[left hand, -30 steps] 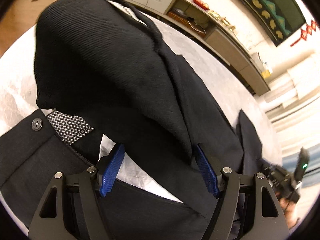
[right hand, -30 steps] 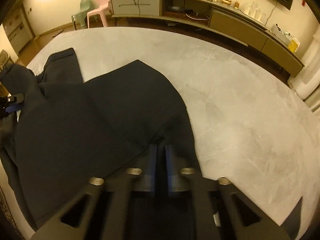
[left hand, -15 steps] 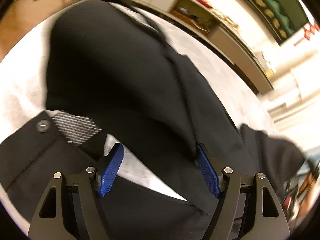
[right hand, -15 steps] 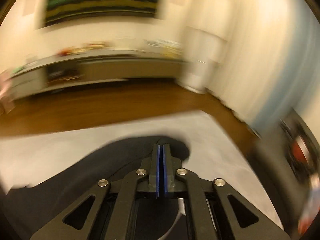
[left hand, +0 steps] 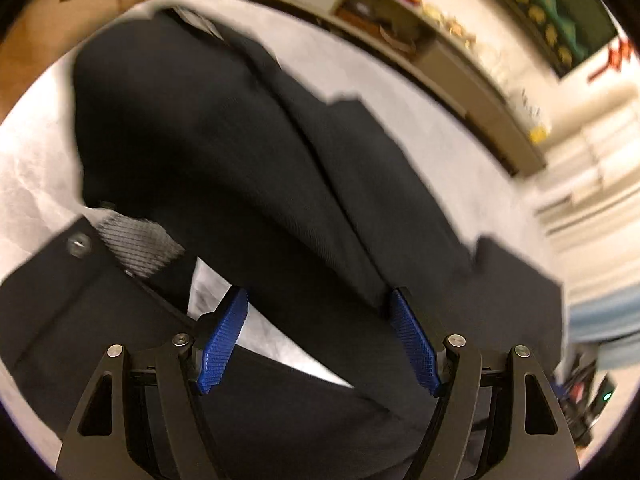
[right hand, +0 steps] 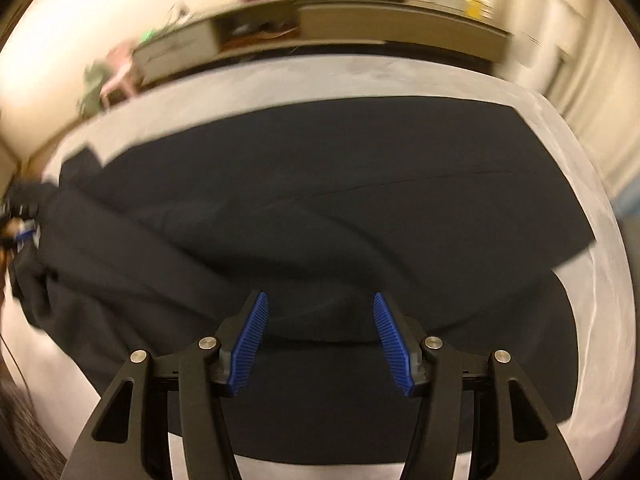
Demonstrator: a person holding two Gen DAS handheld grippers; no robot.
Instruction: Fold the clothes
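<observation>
Dark trousers (left hand: 248,168), finely ribbed weave, are spread over a pale marbled table (right hand: 600,240). A metal button (left hand: 79,245) and checked lining (left hand: 140,246) are exposed at the waistband. The left gripper (left hand: 318,340) is held apart, ridged blue pads flanking a fabric fold. The right gripper (right hand: 318,340) is likewise spread above flat cloth, nothing clamped.

Motion blur smears the low cabinet (right hand: 360,12) along the wall, so whatever sits on top can't be made out. The dark trousers (left hand: 280,184) run off the bottom edge under the left gripper's fingers (left hand: 414,344), hiding much of the surface (left hand: 36,184).
</observation>
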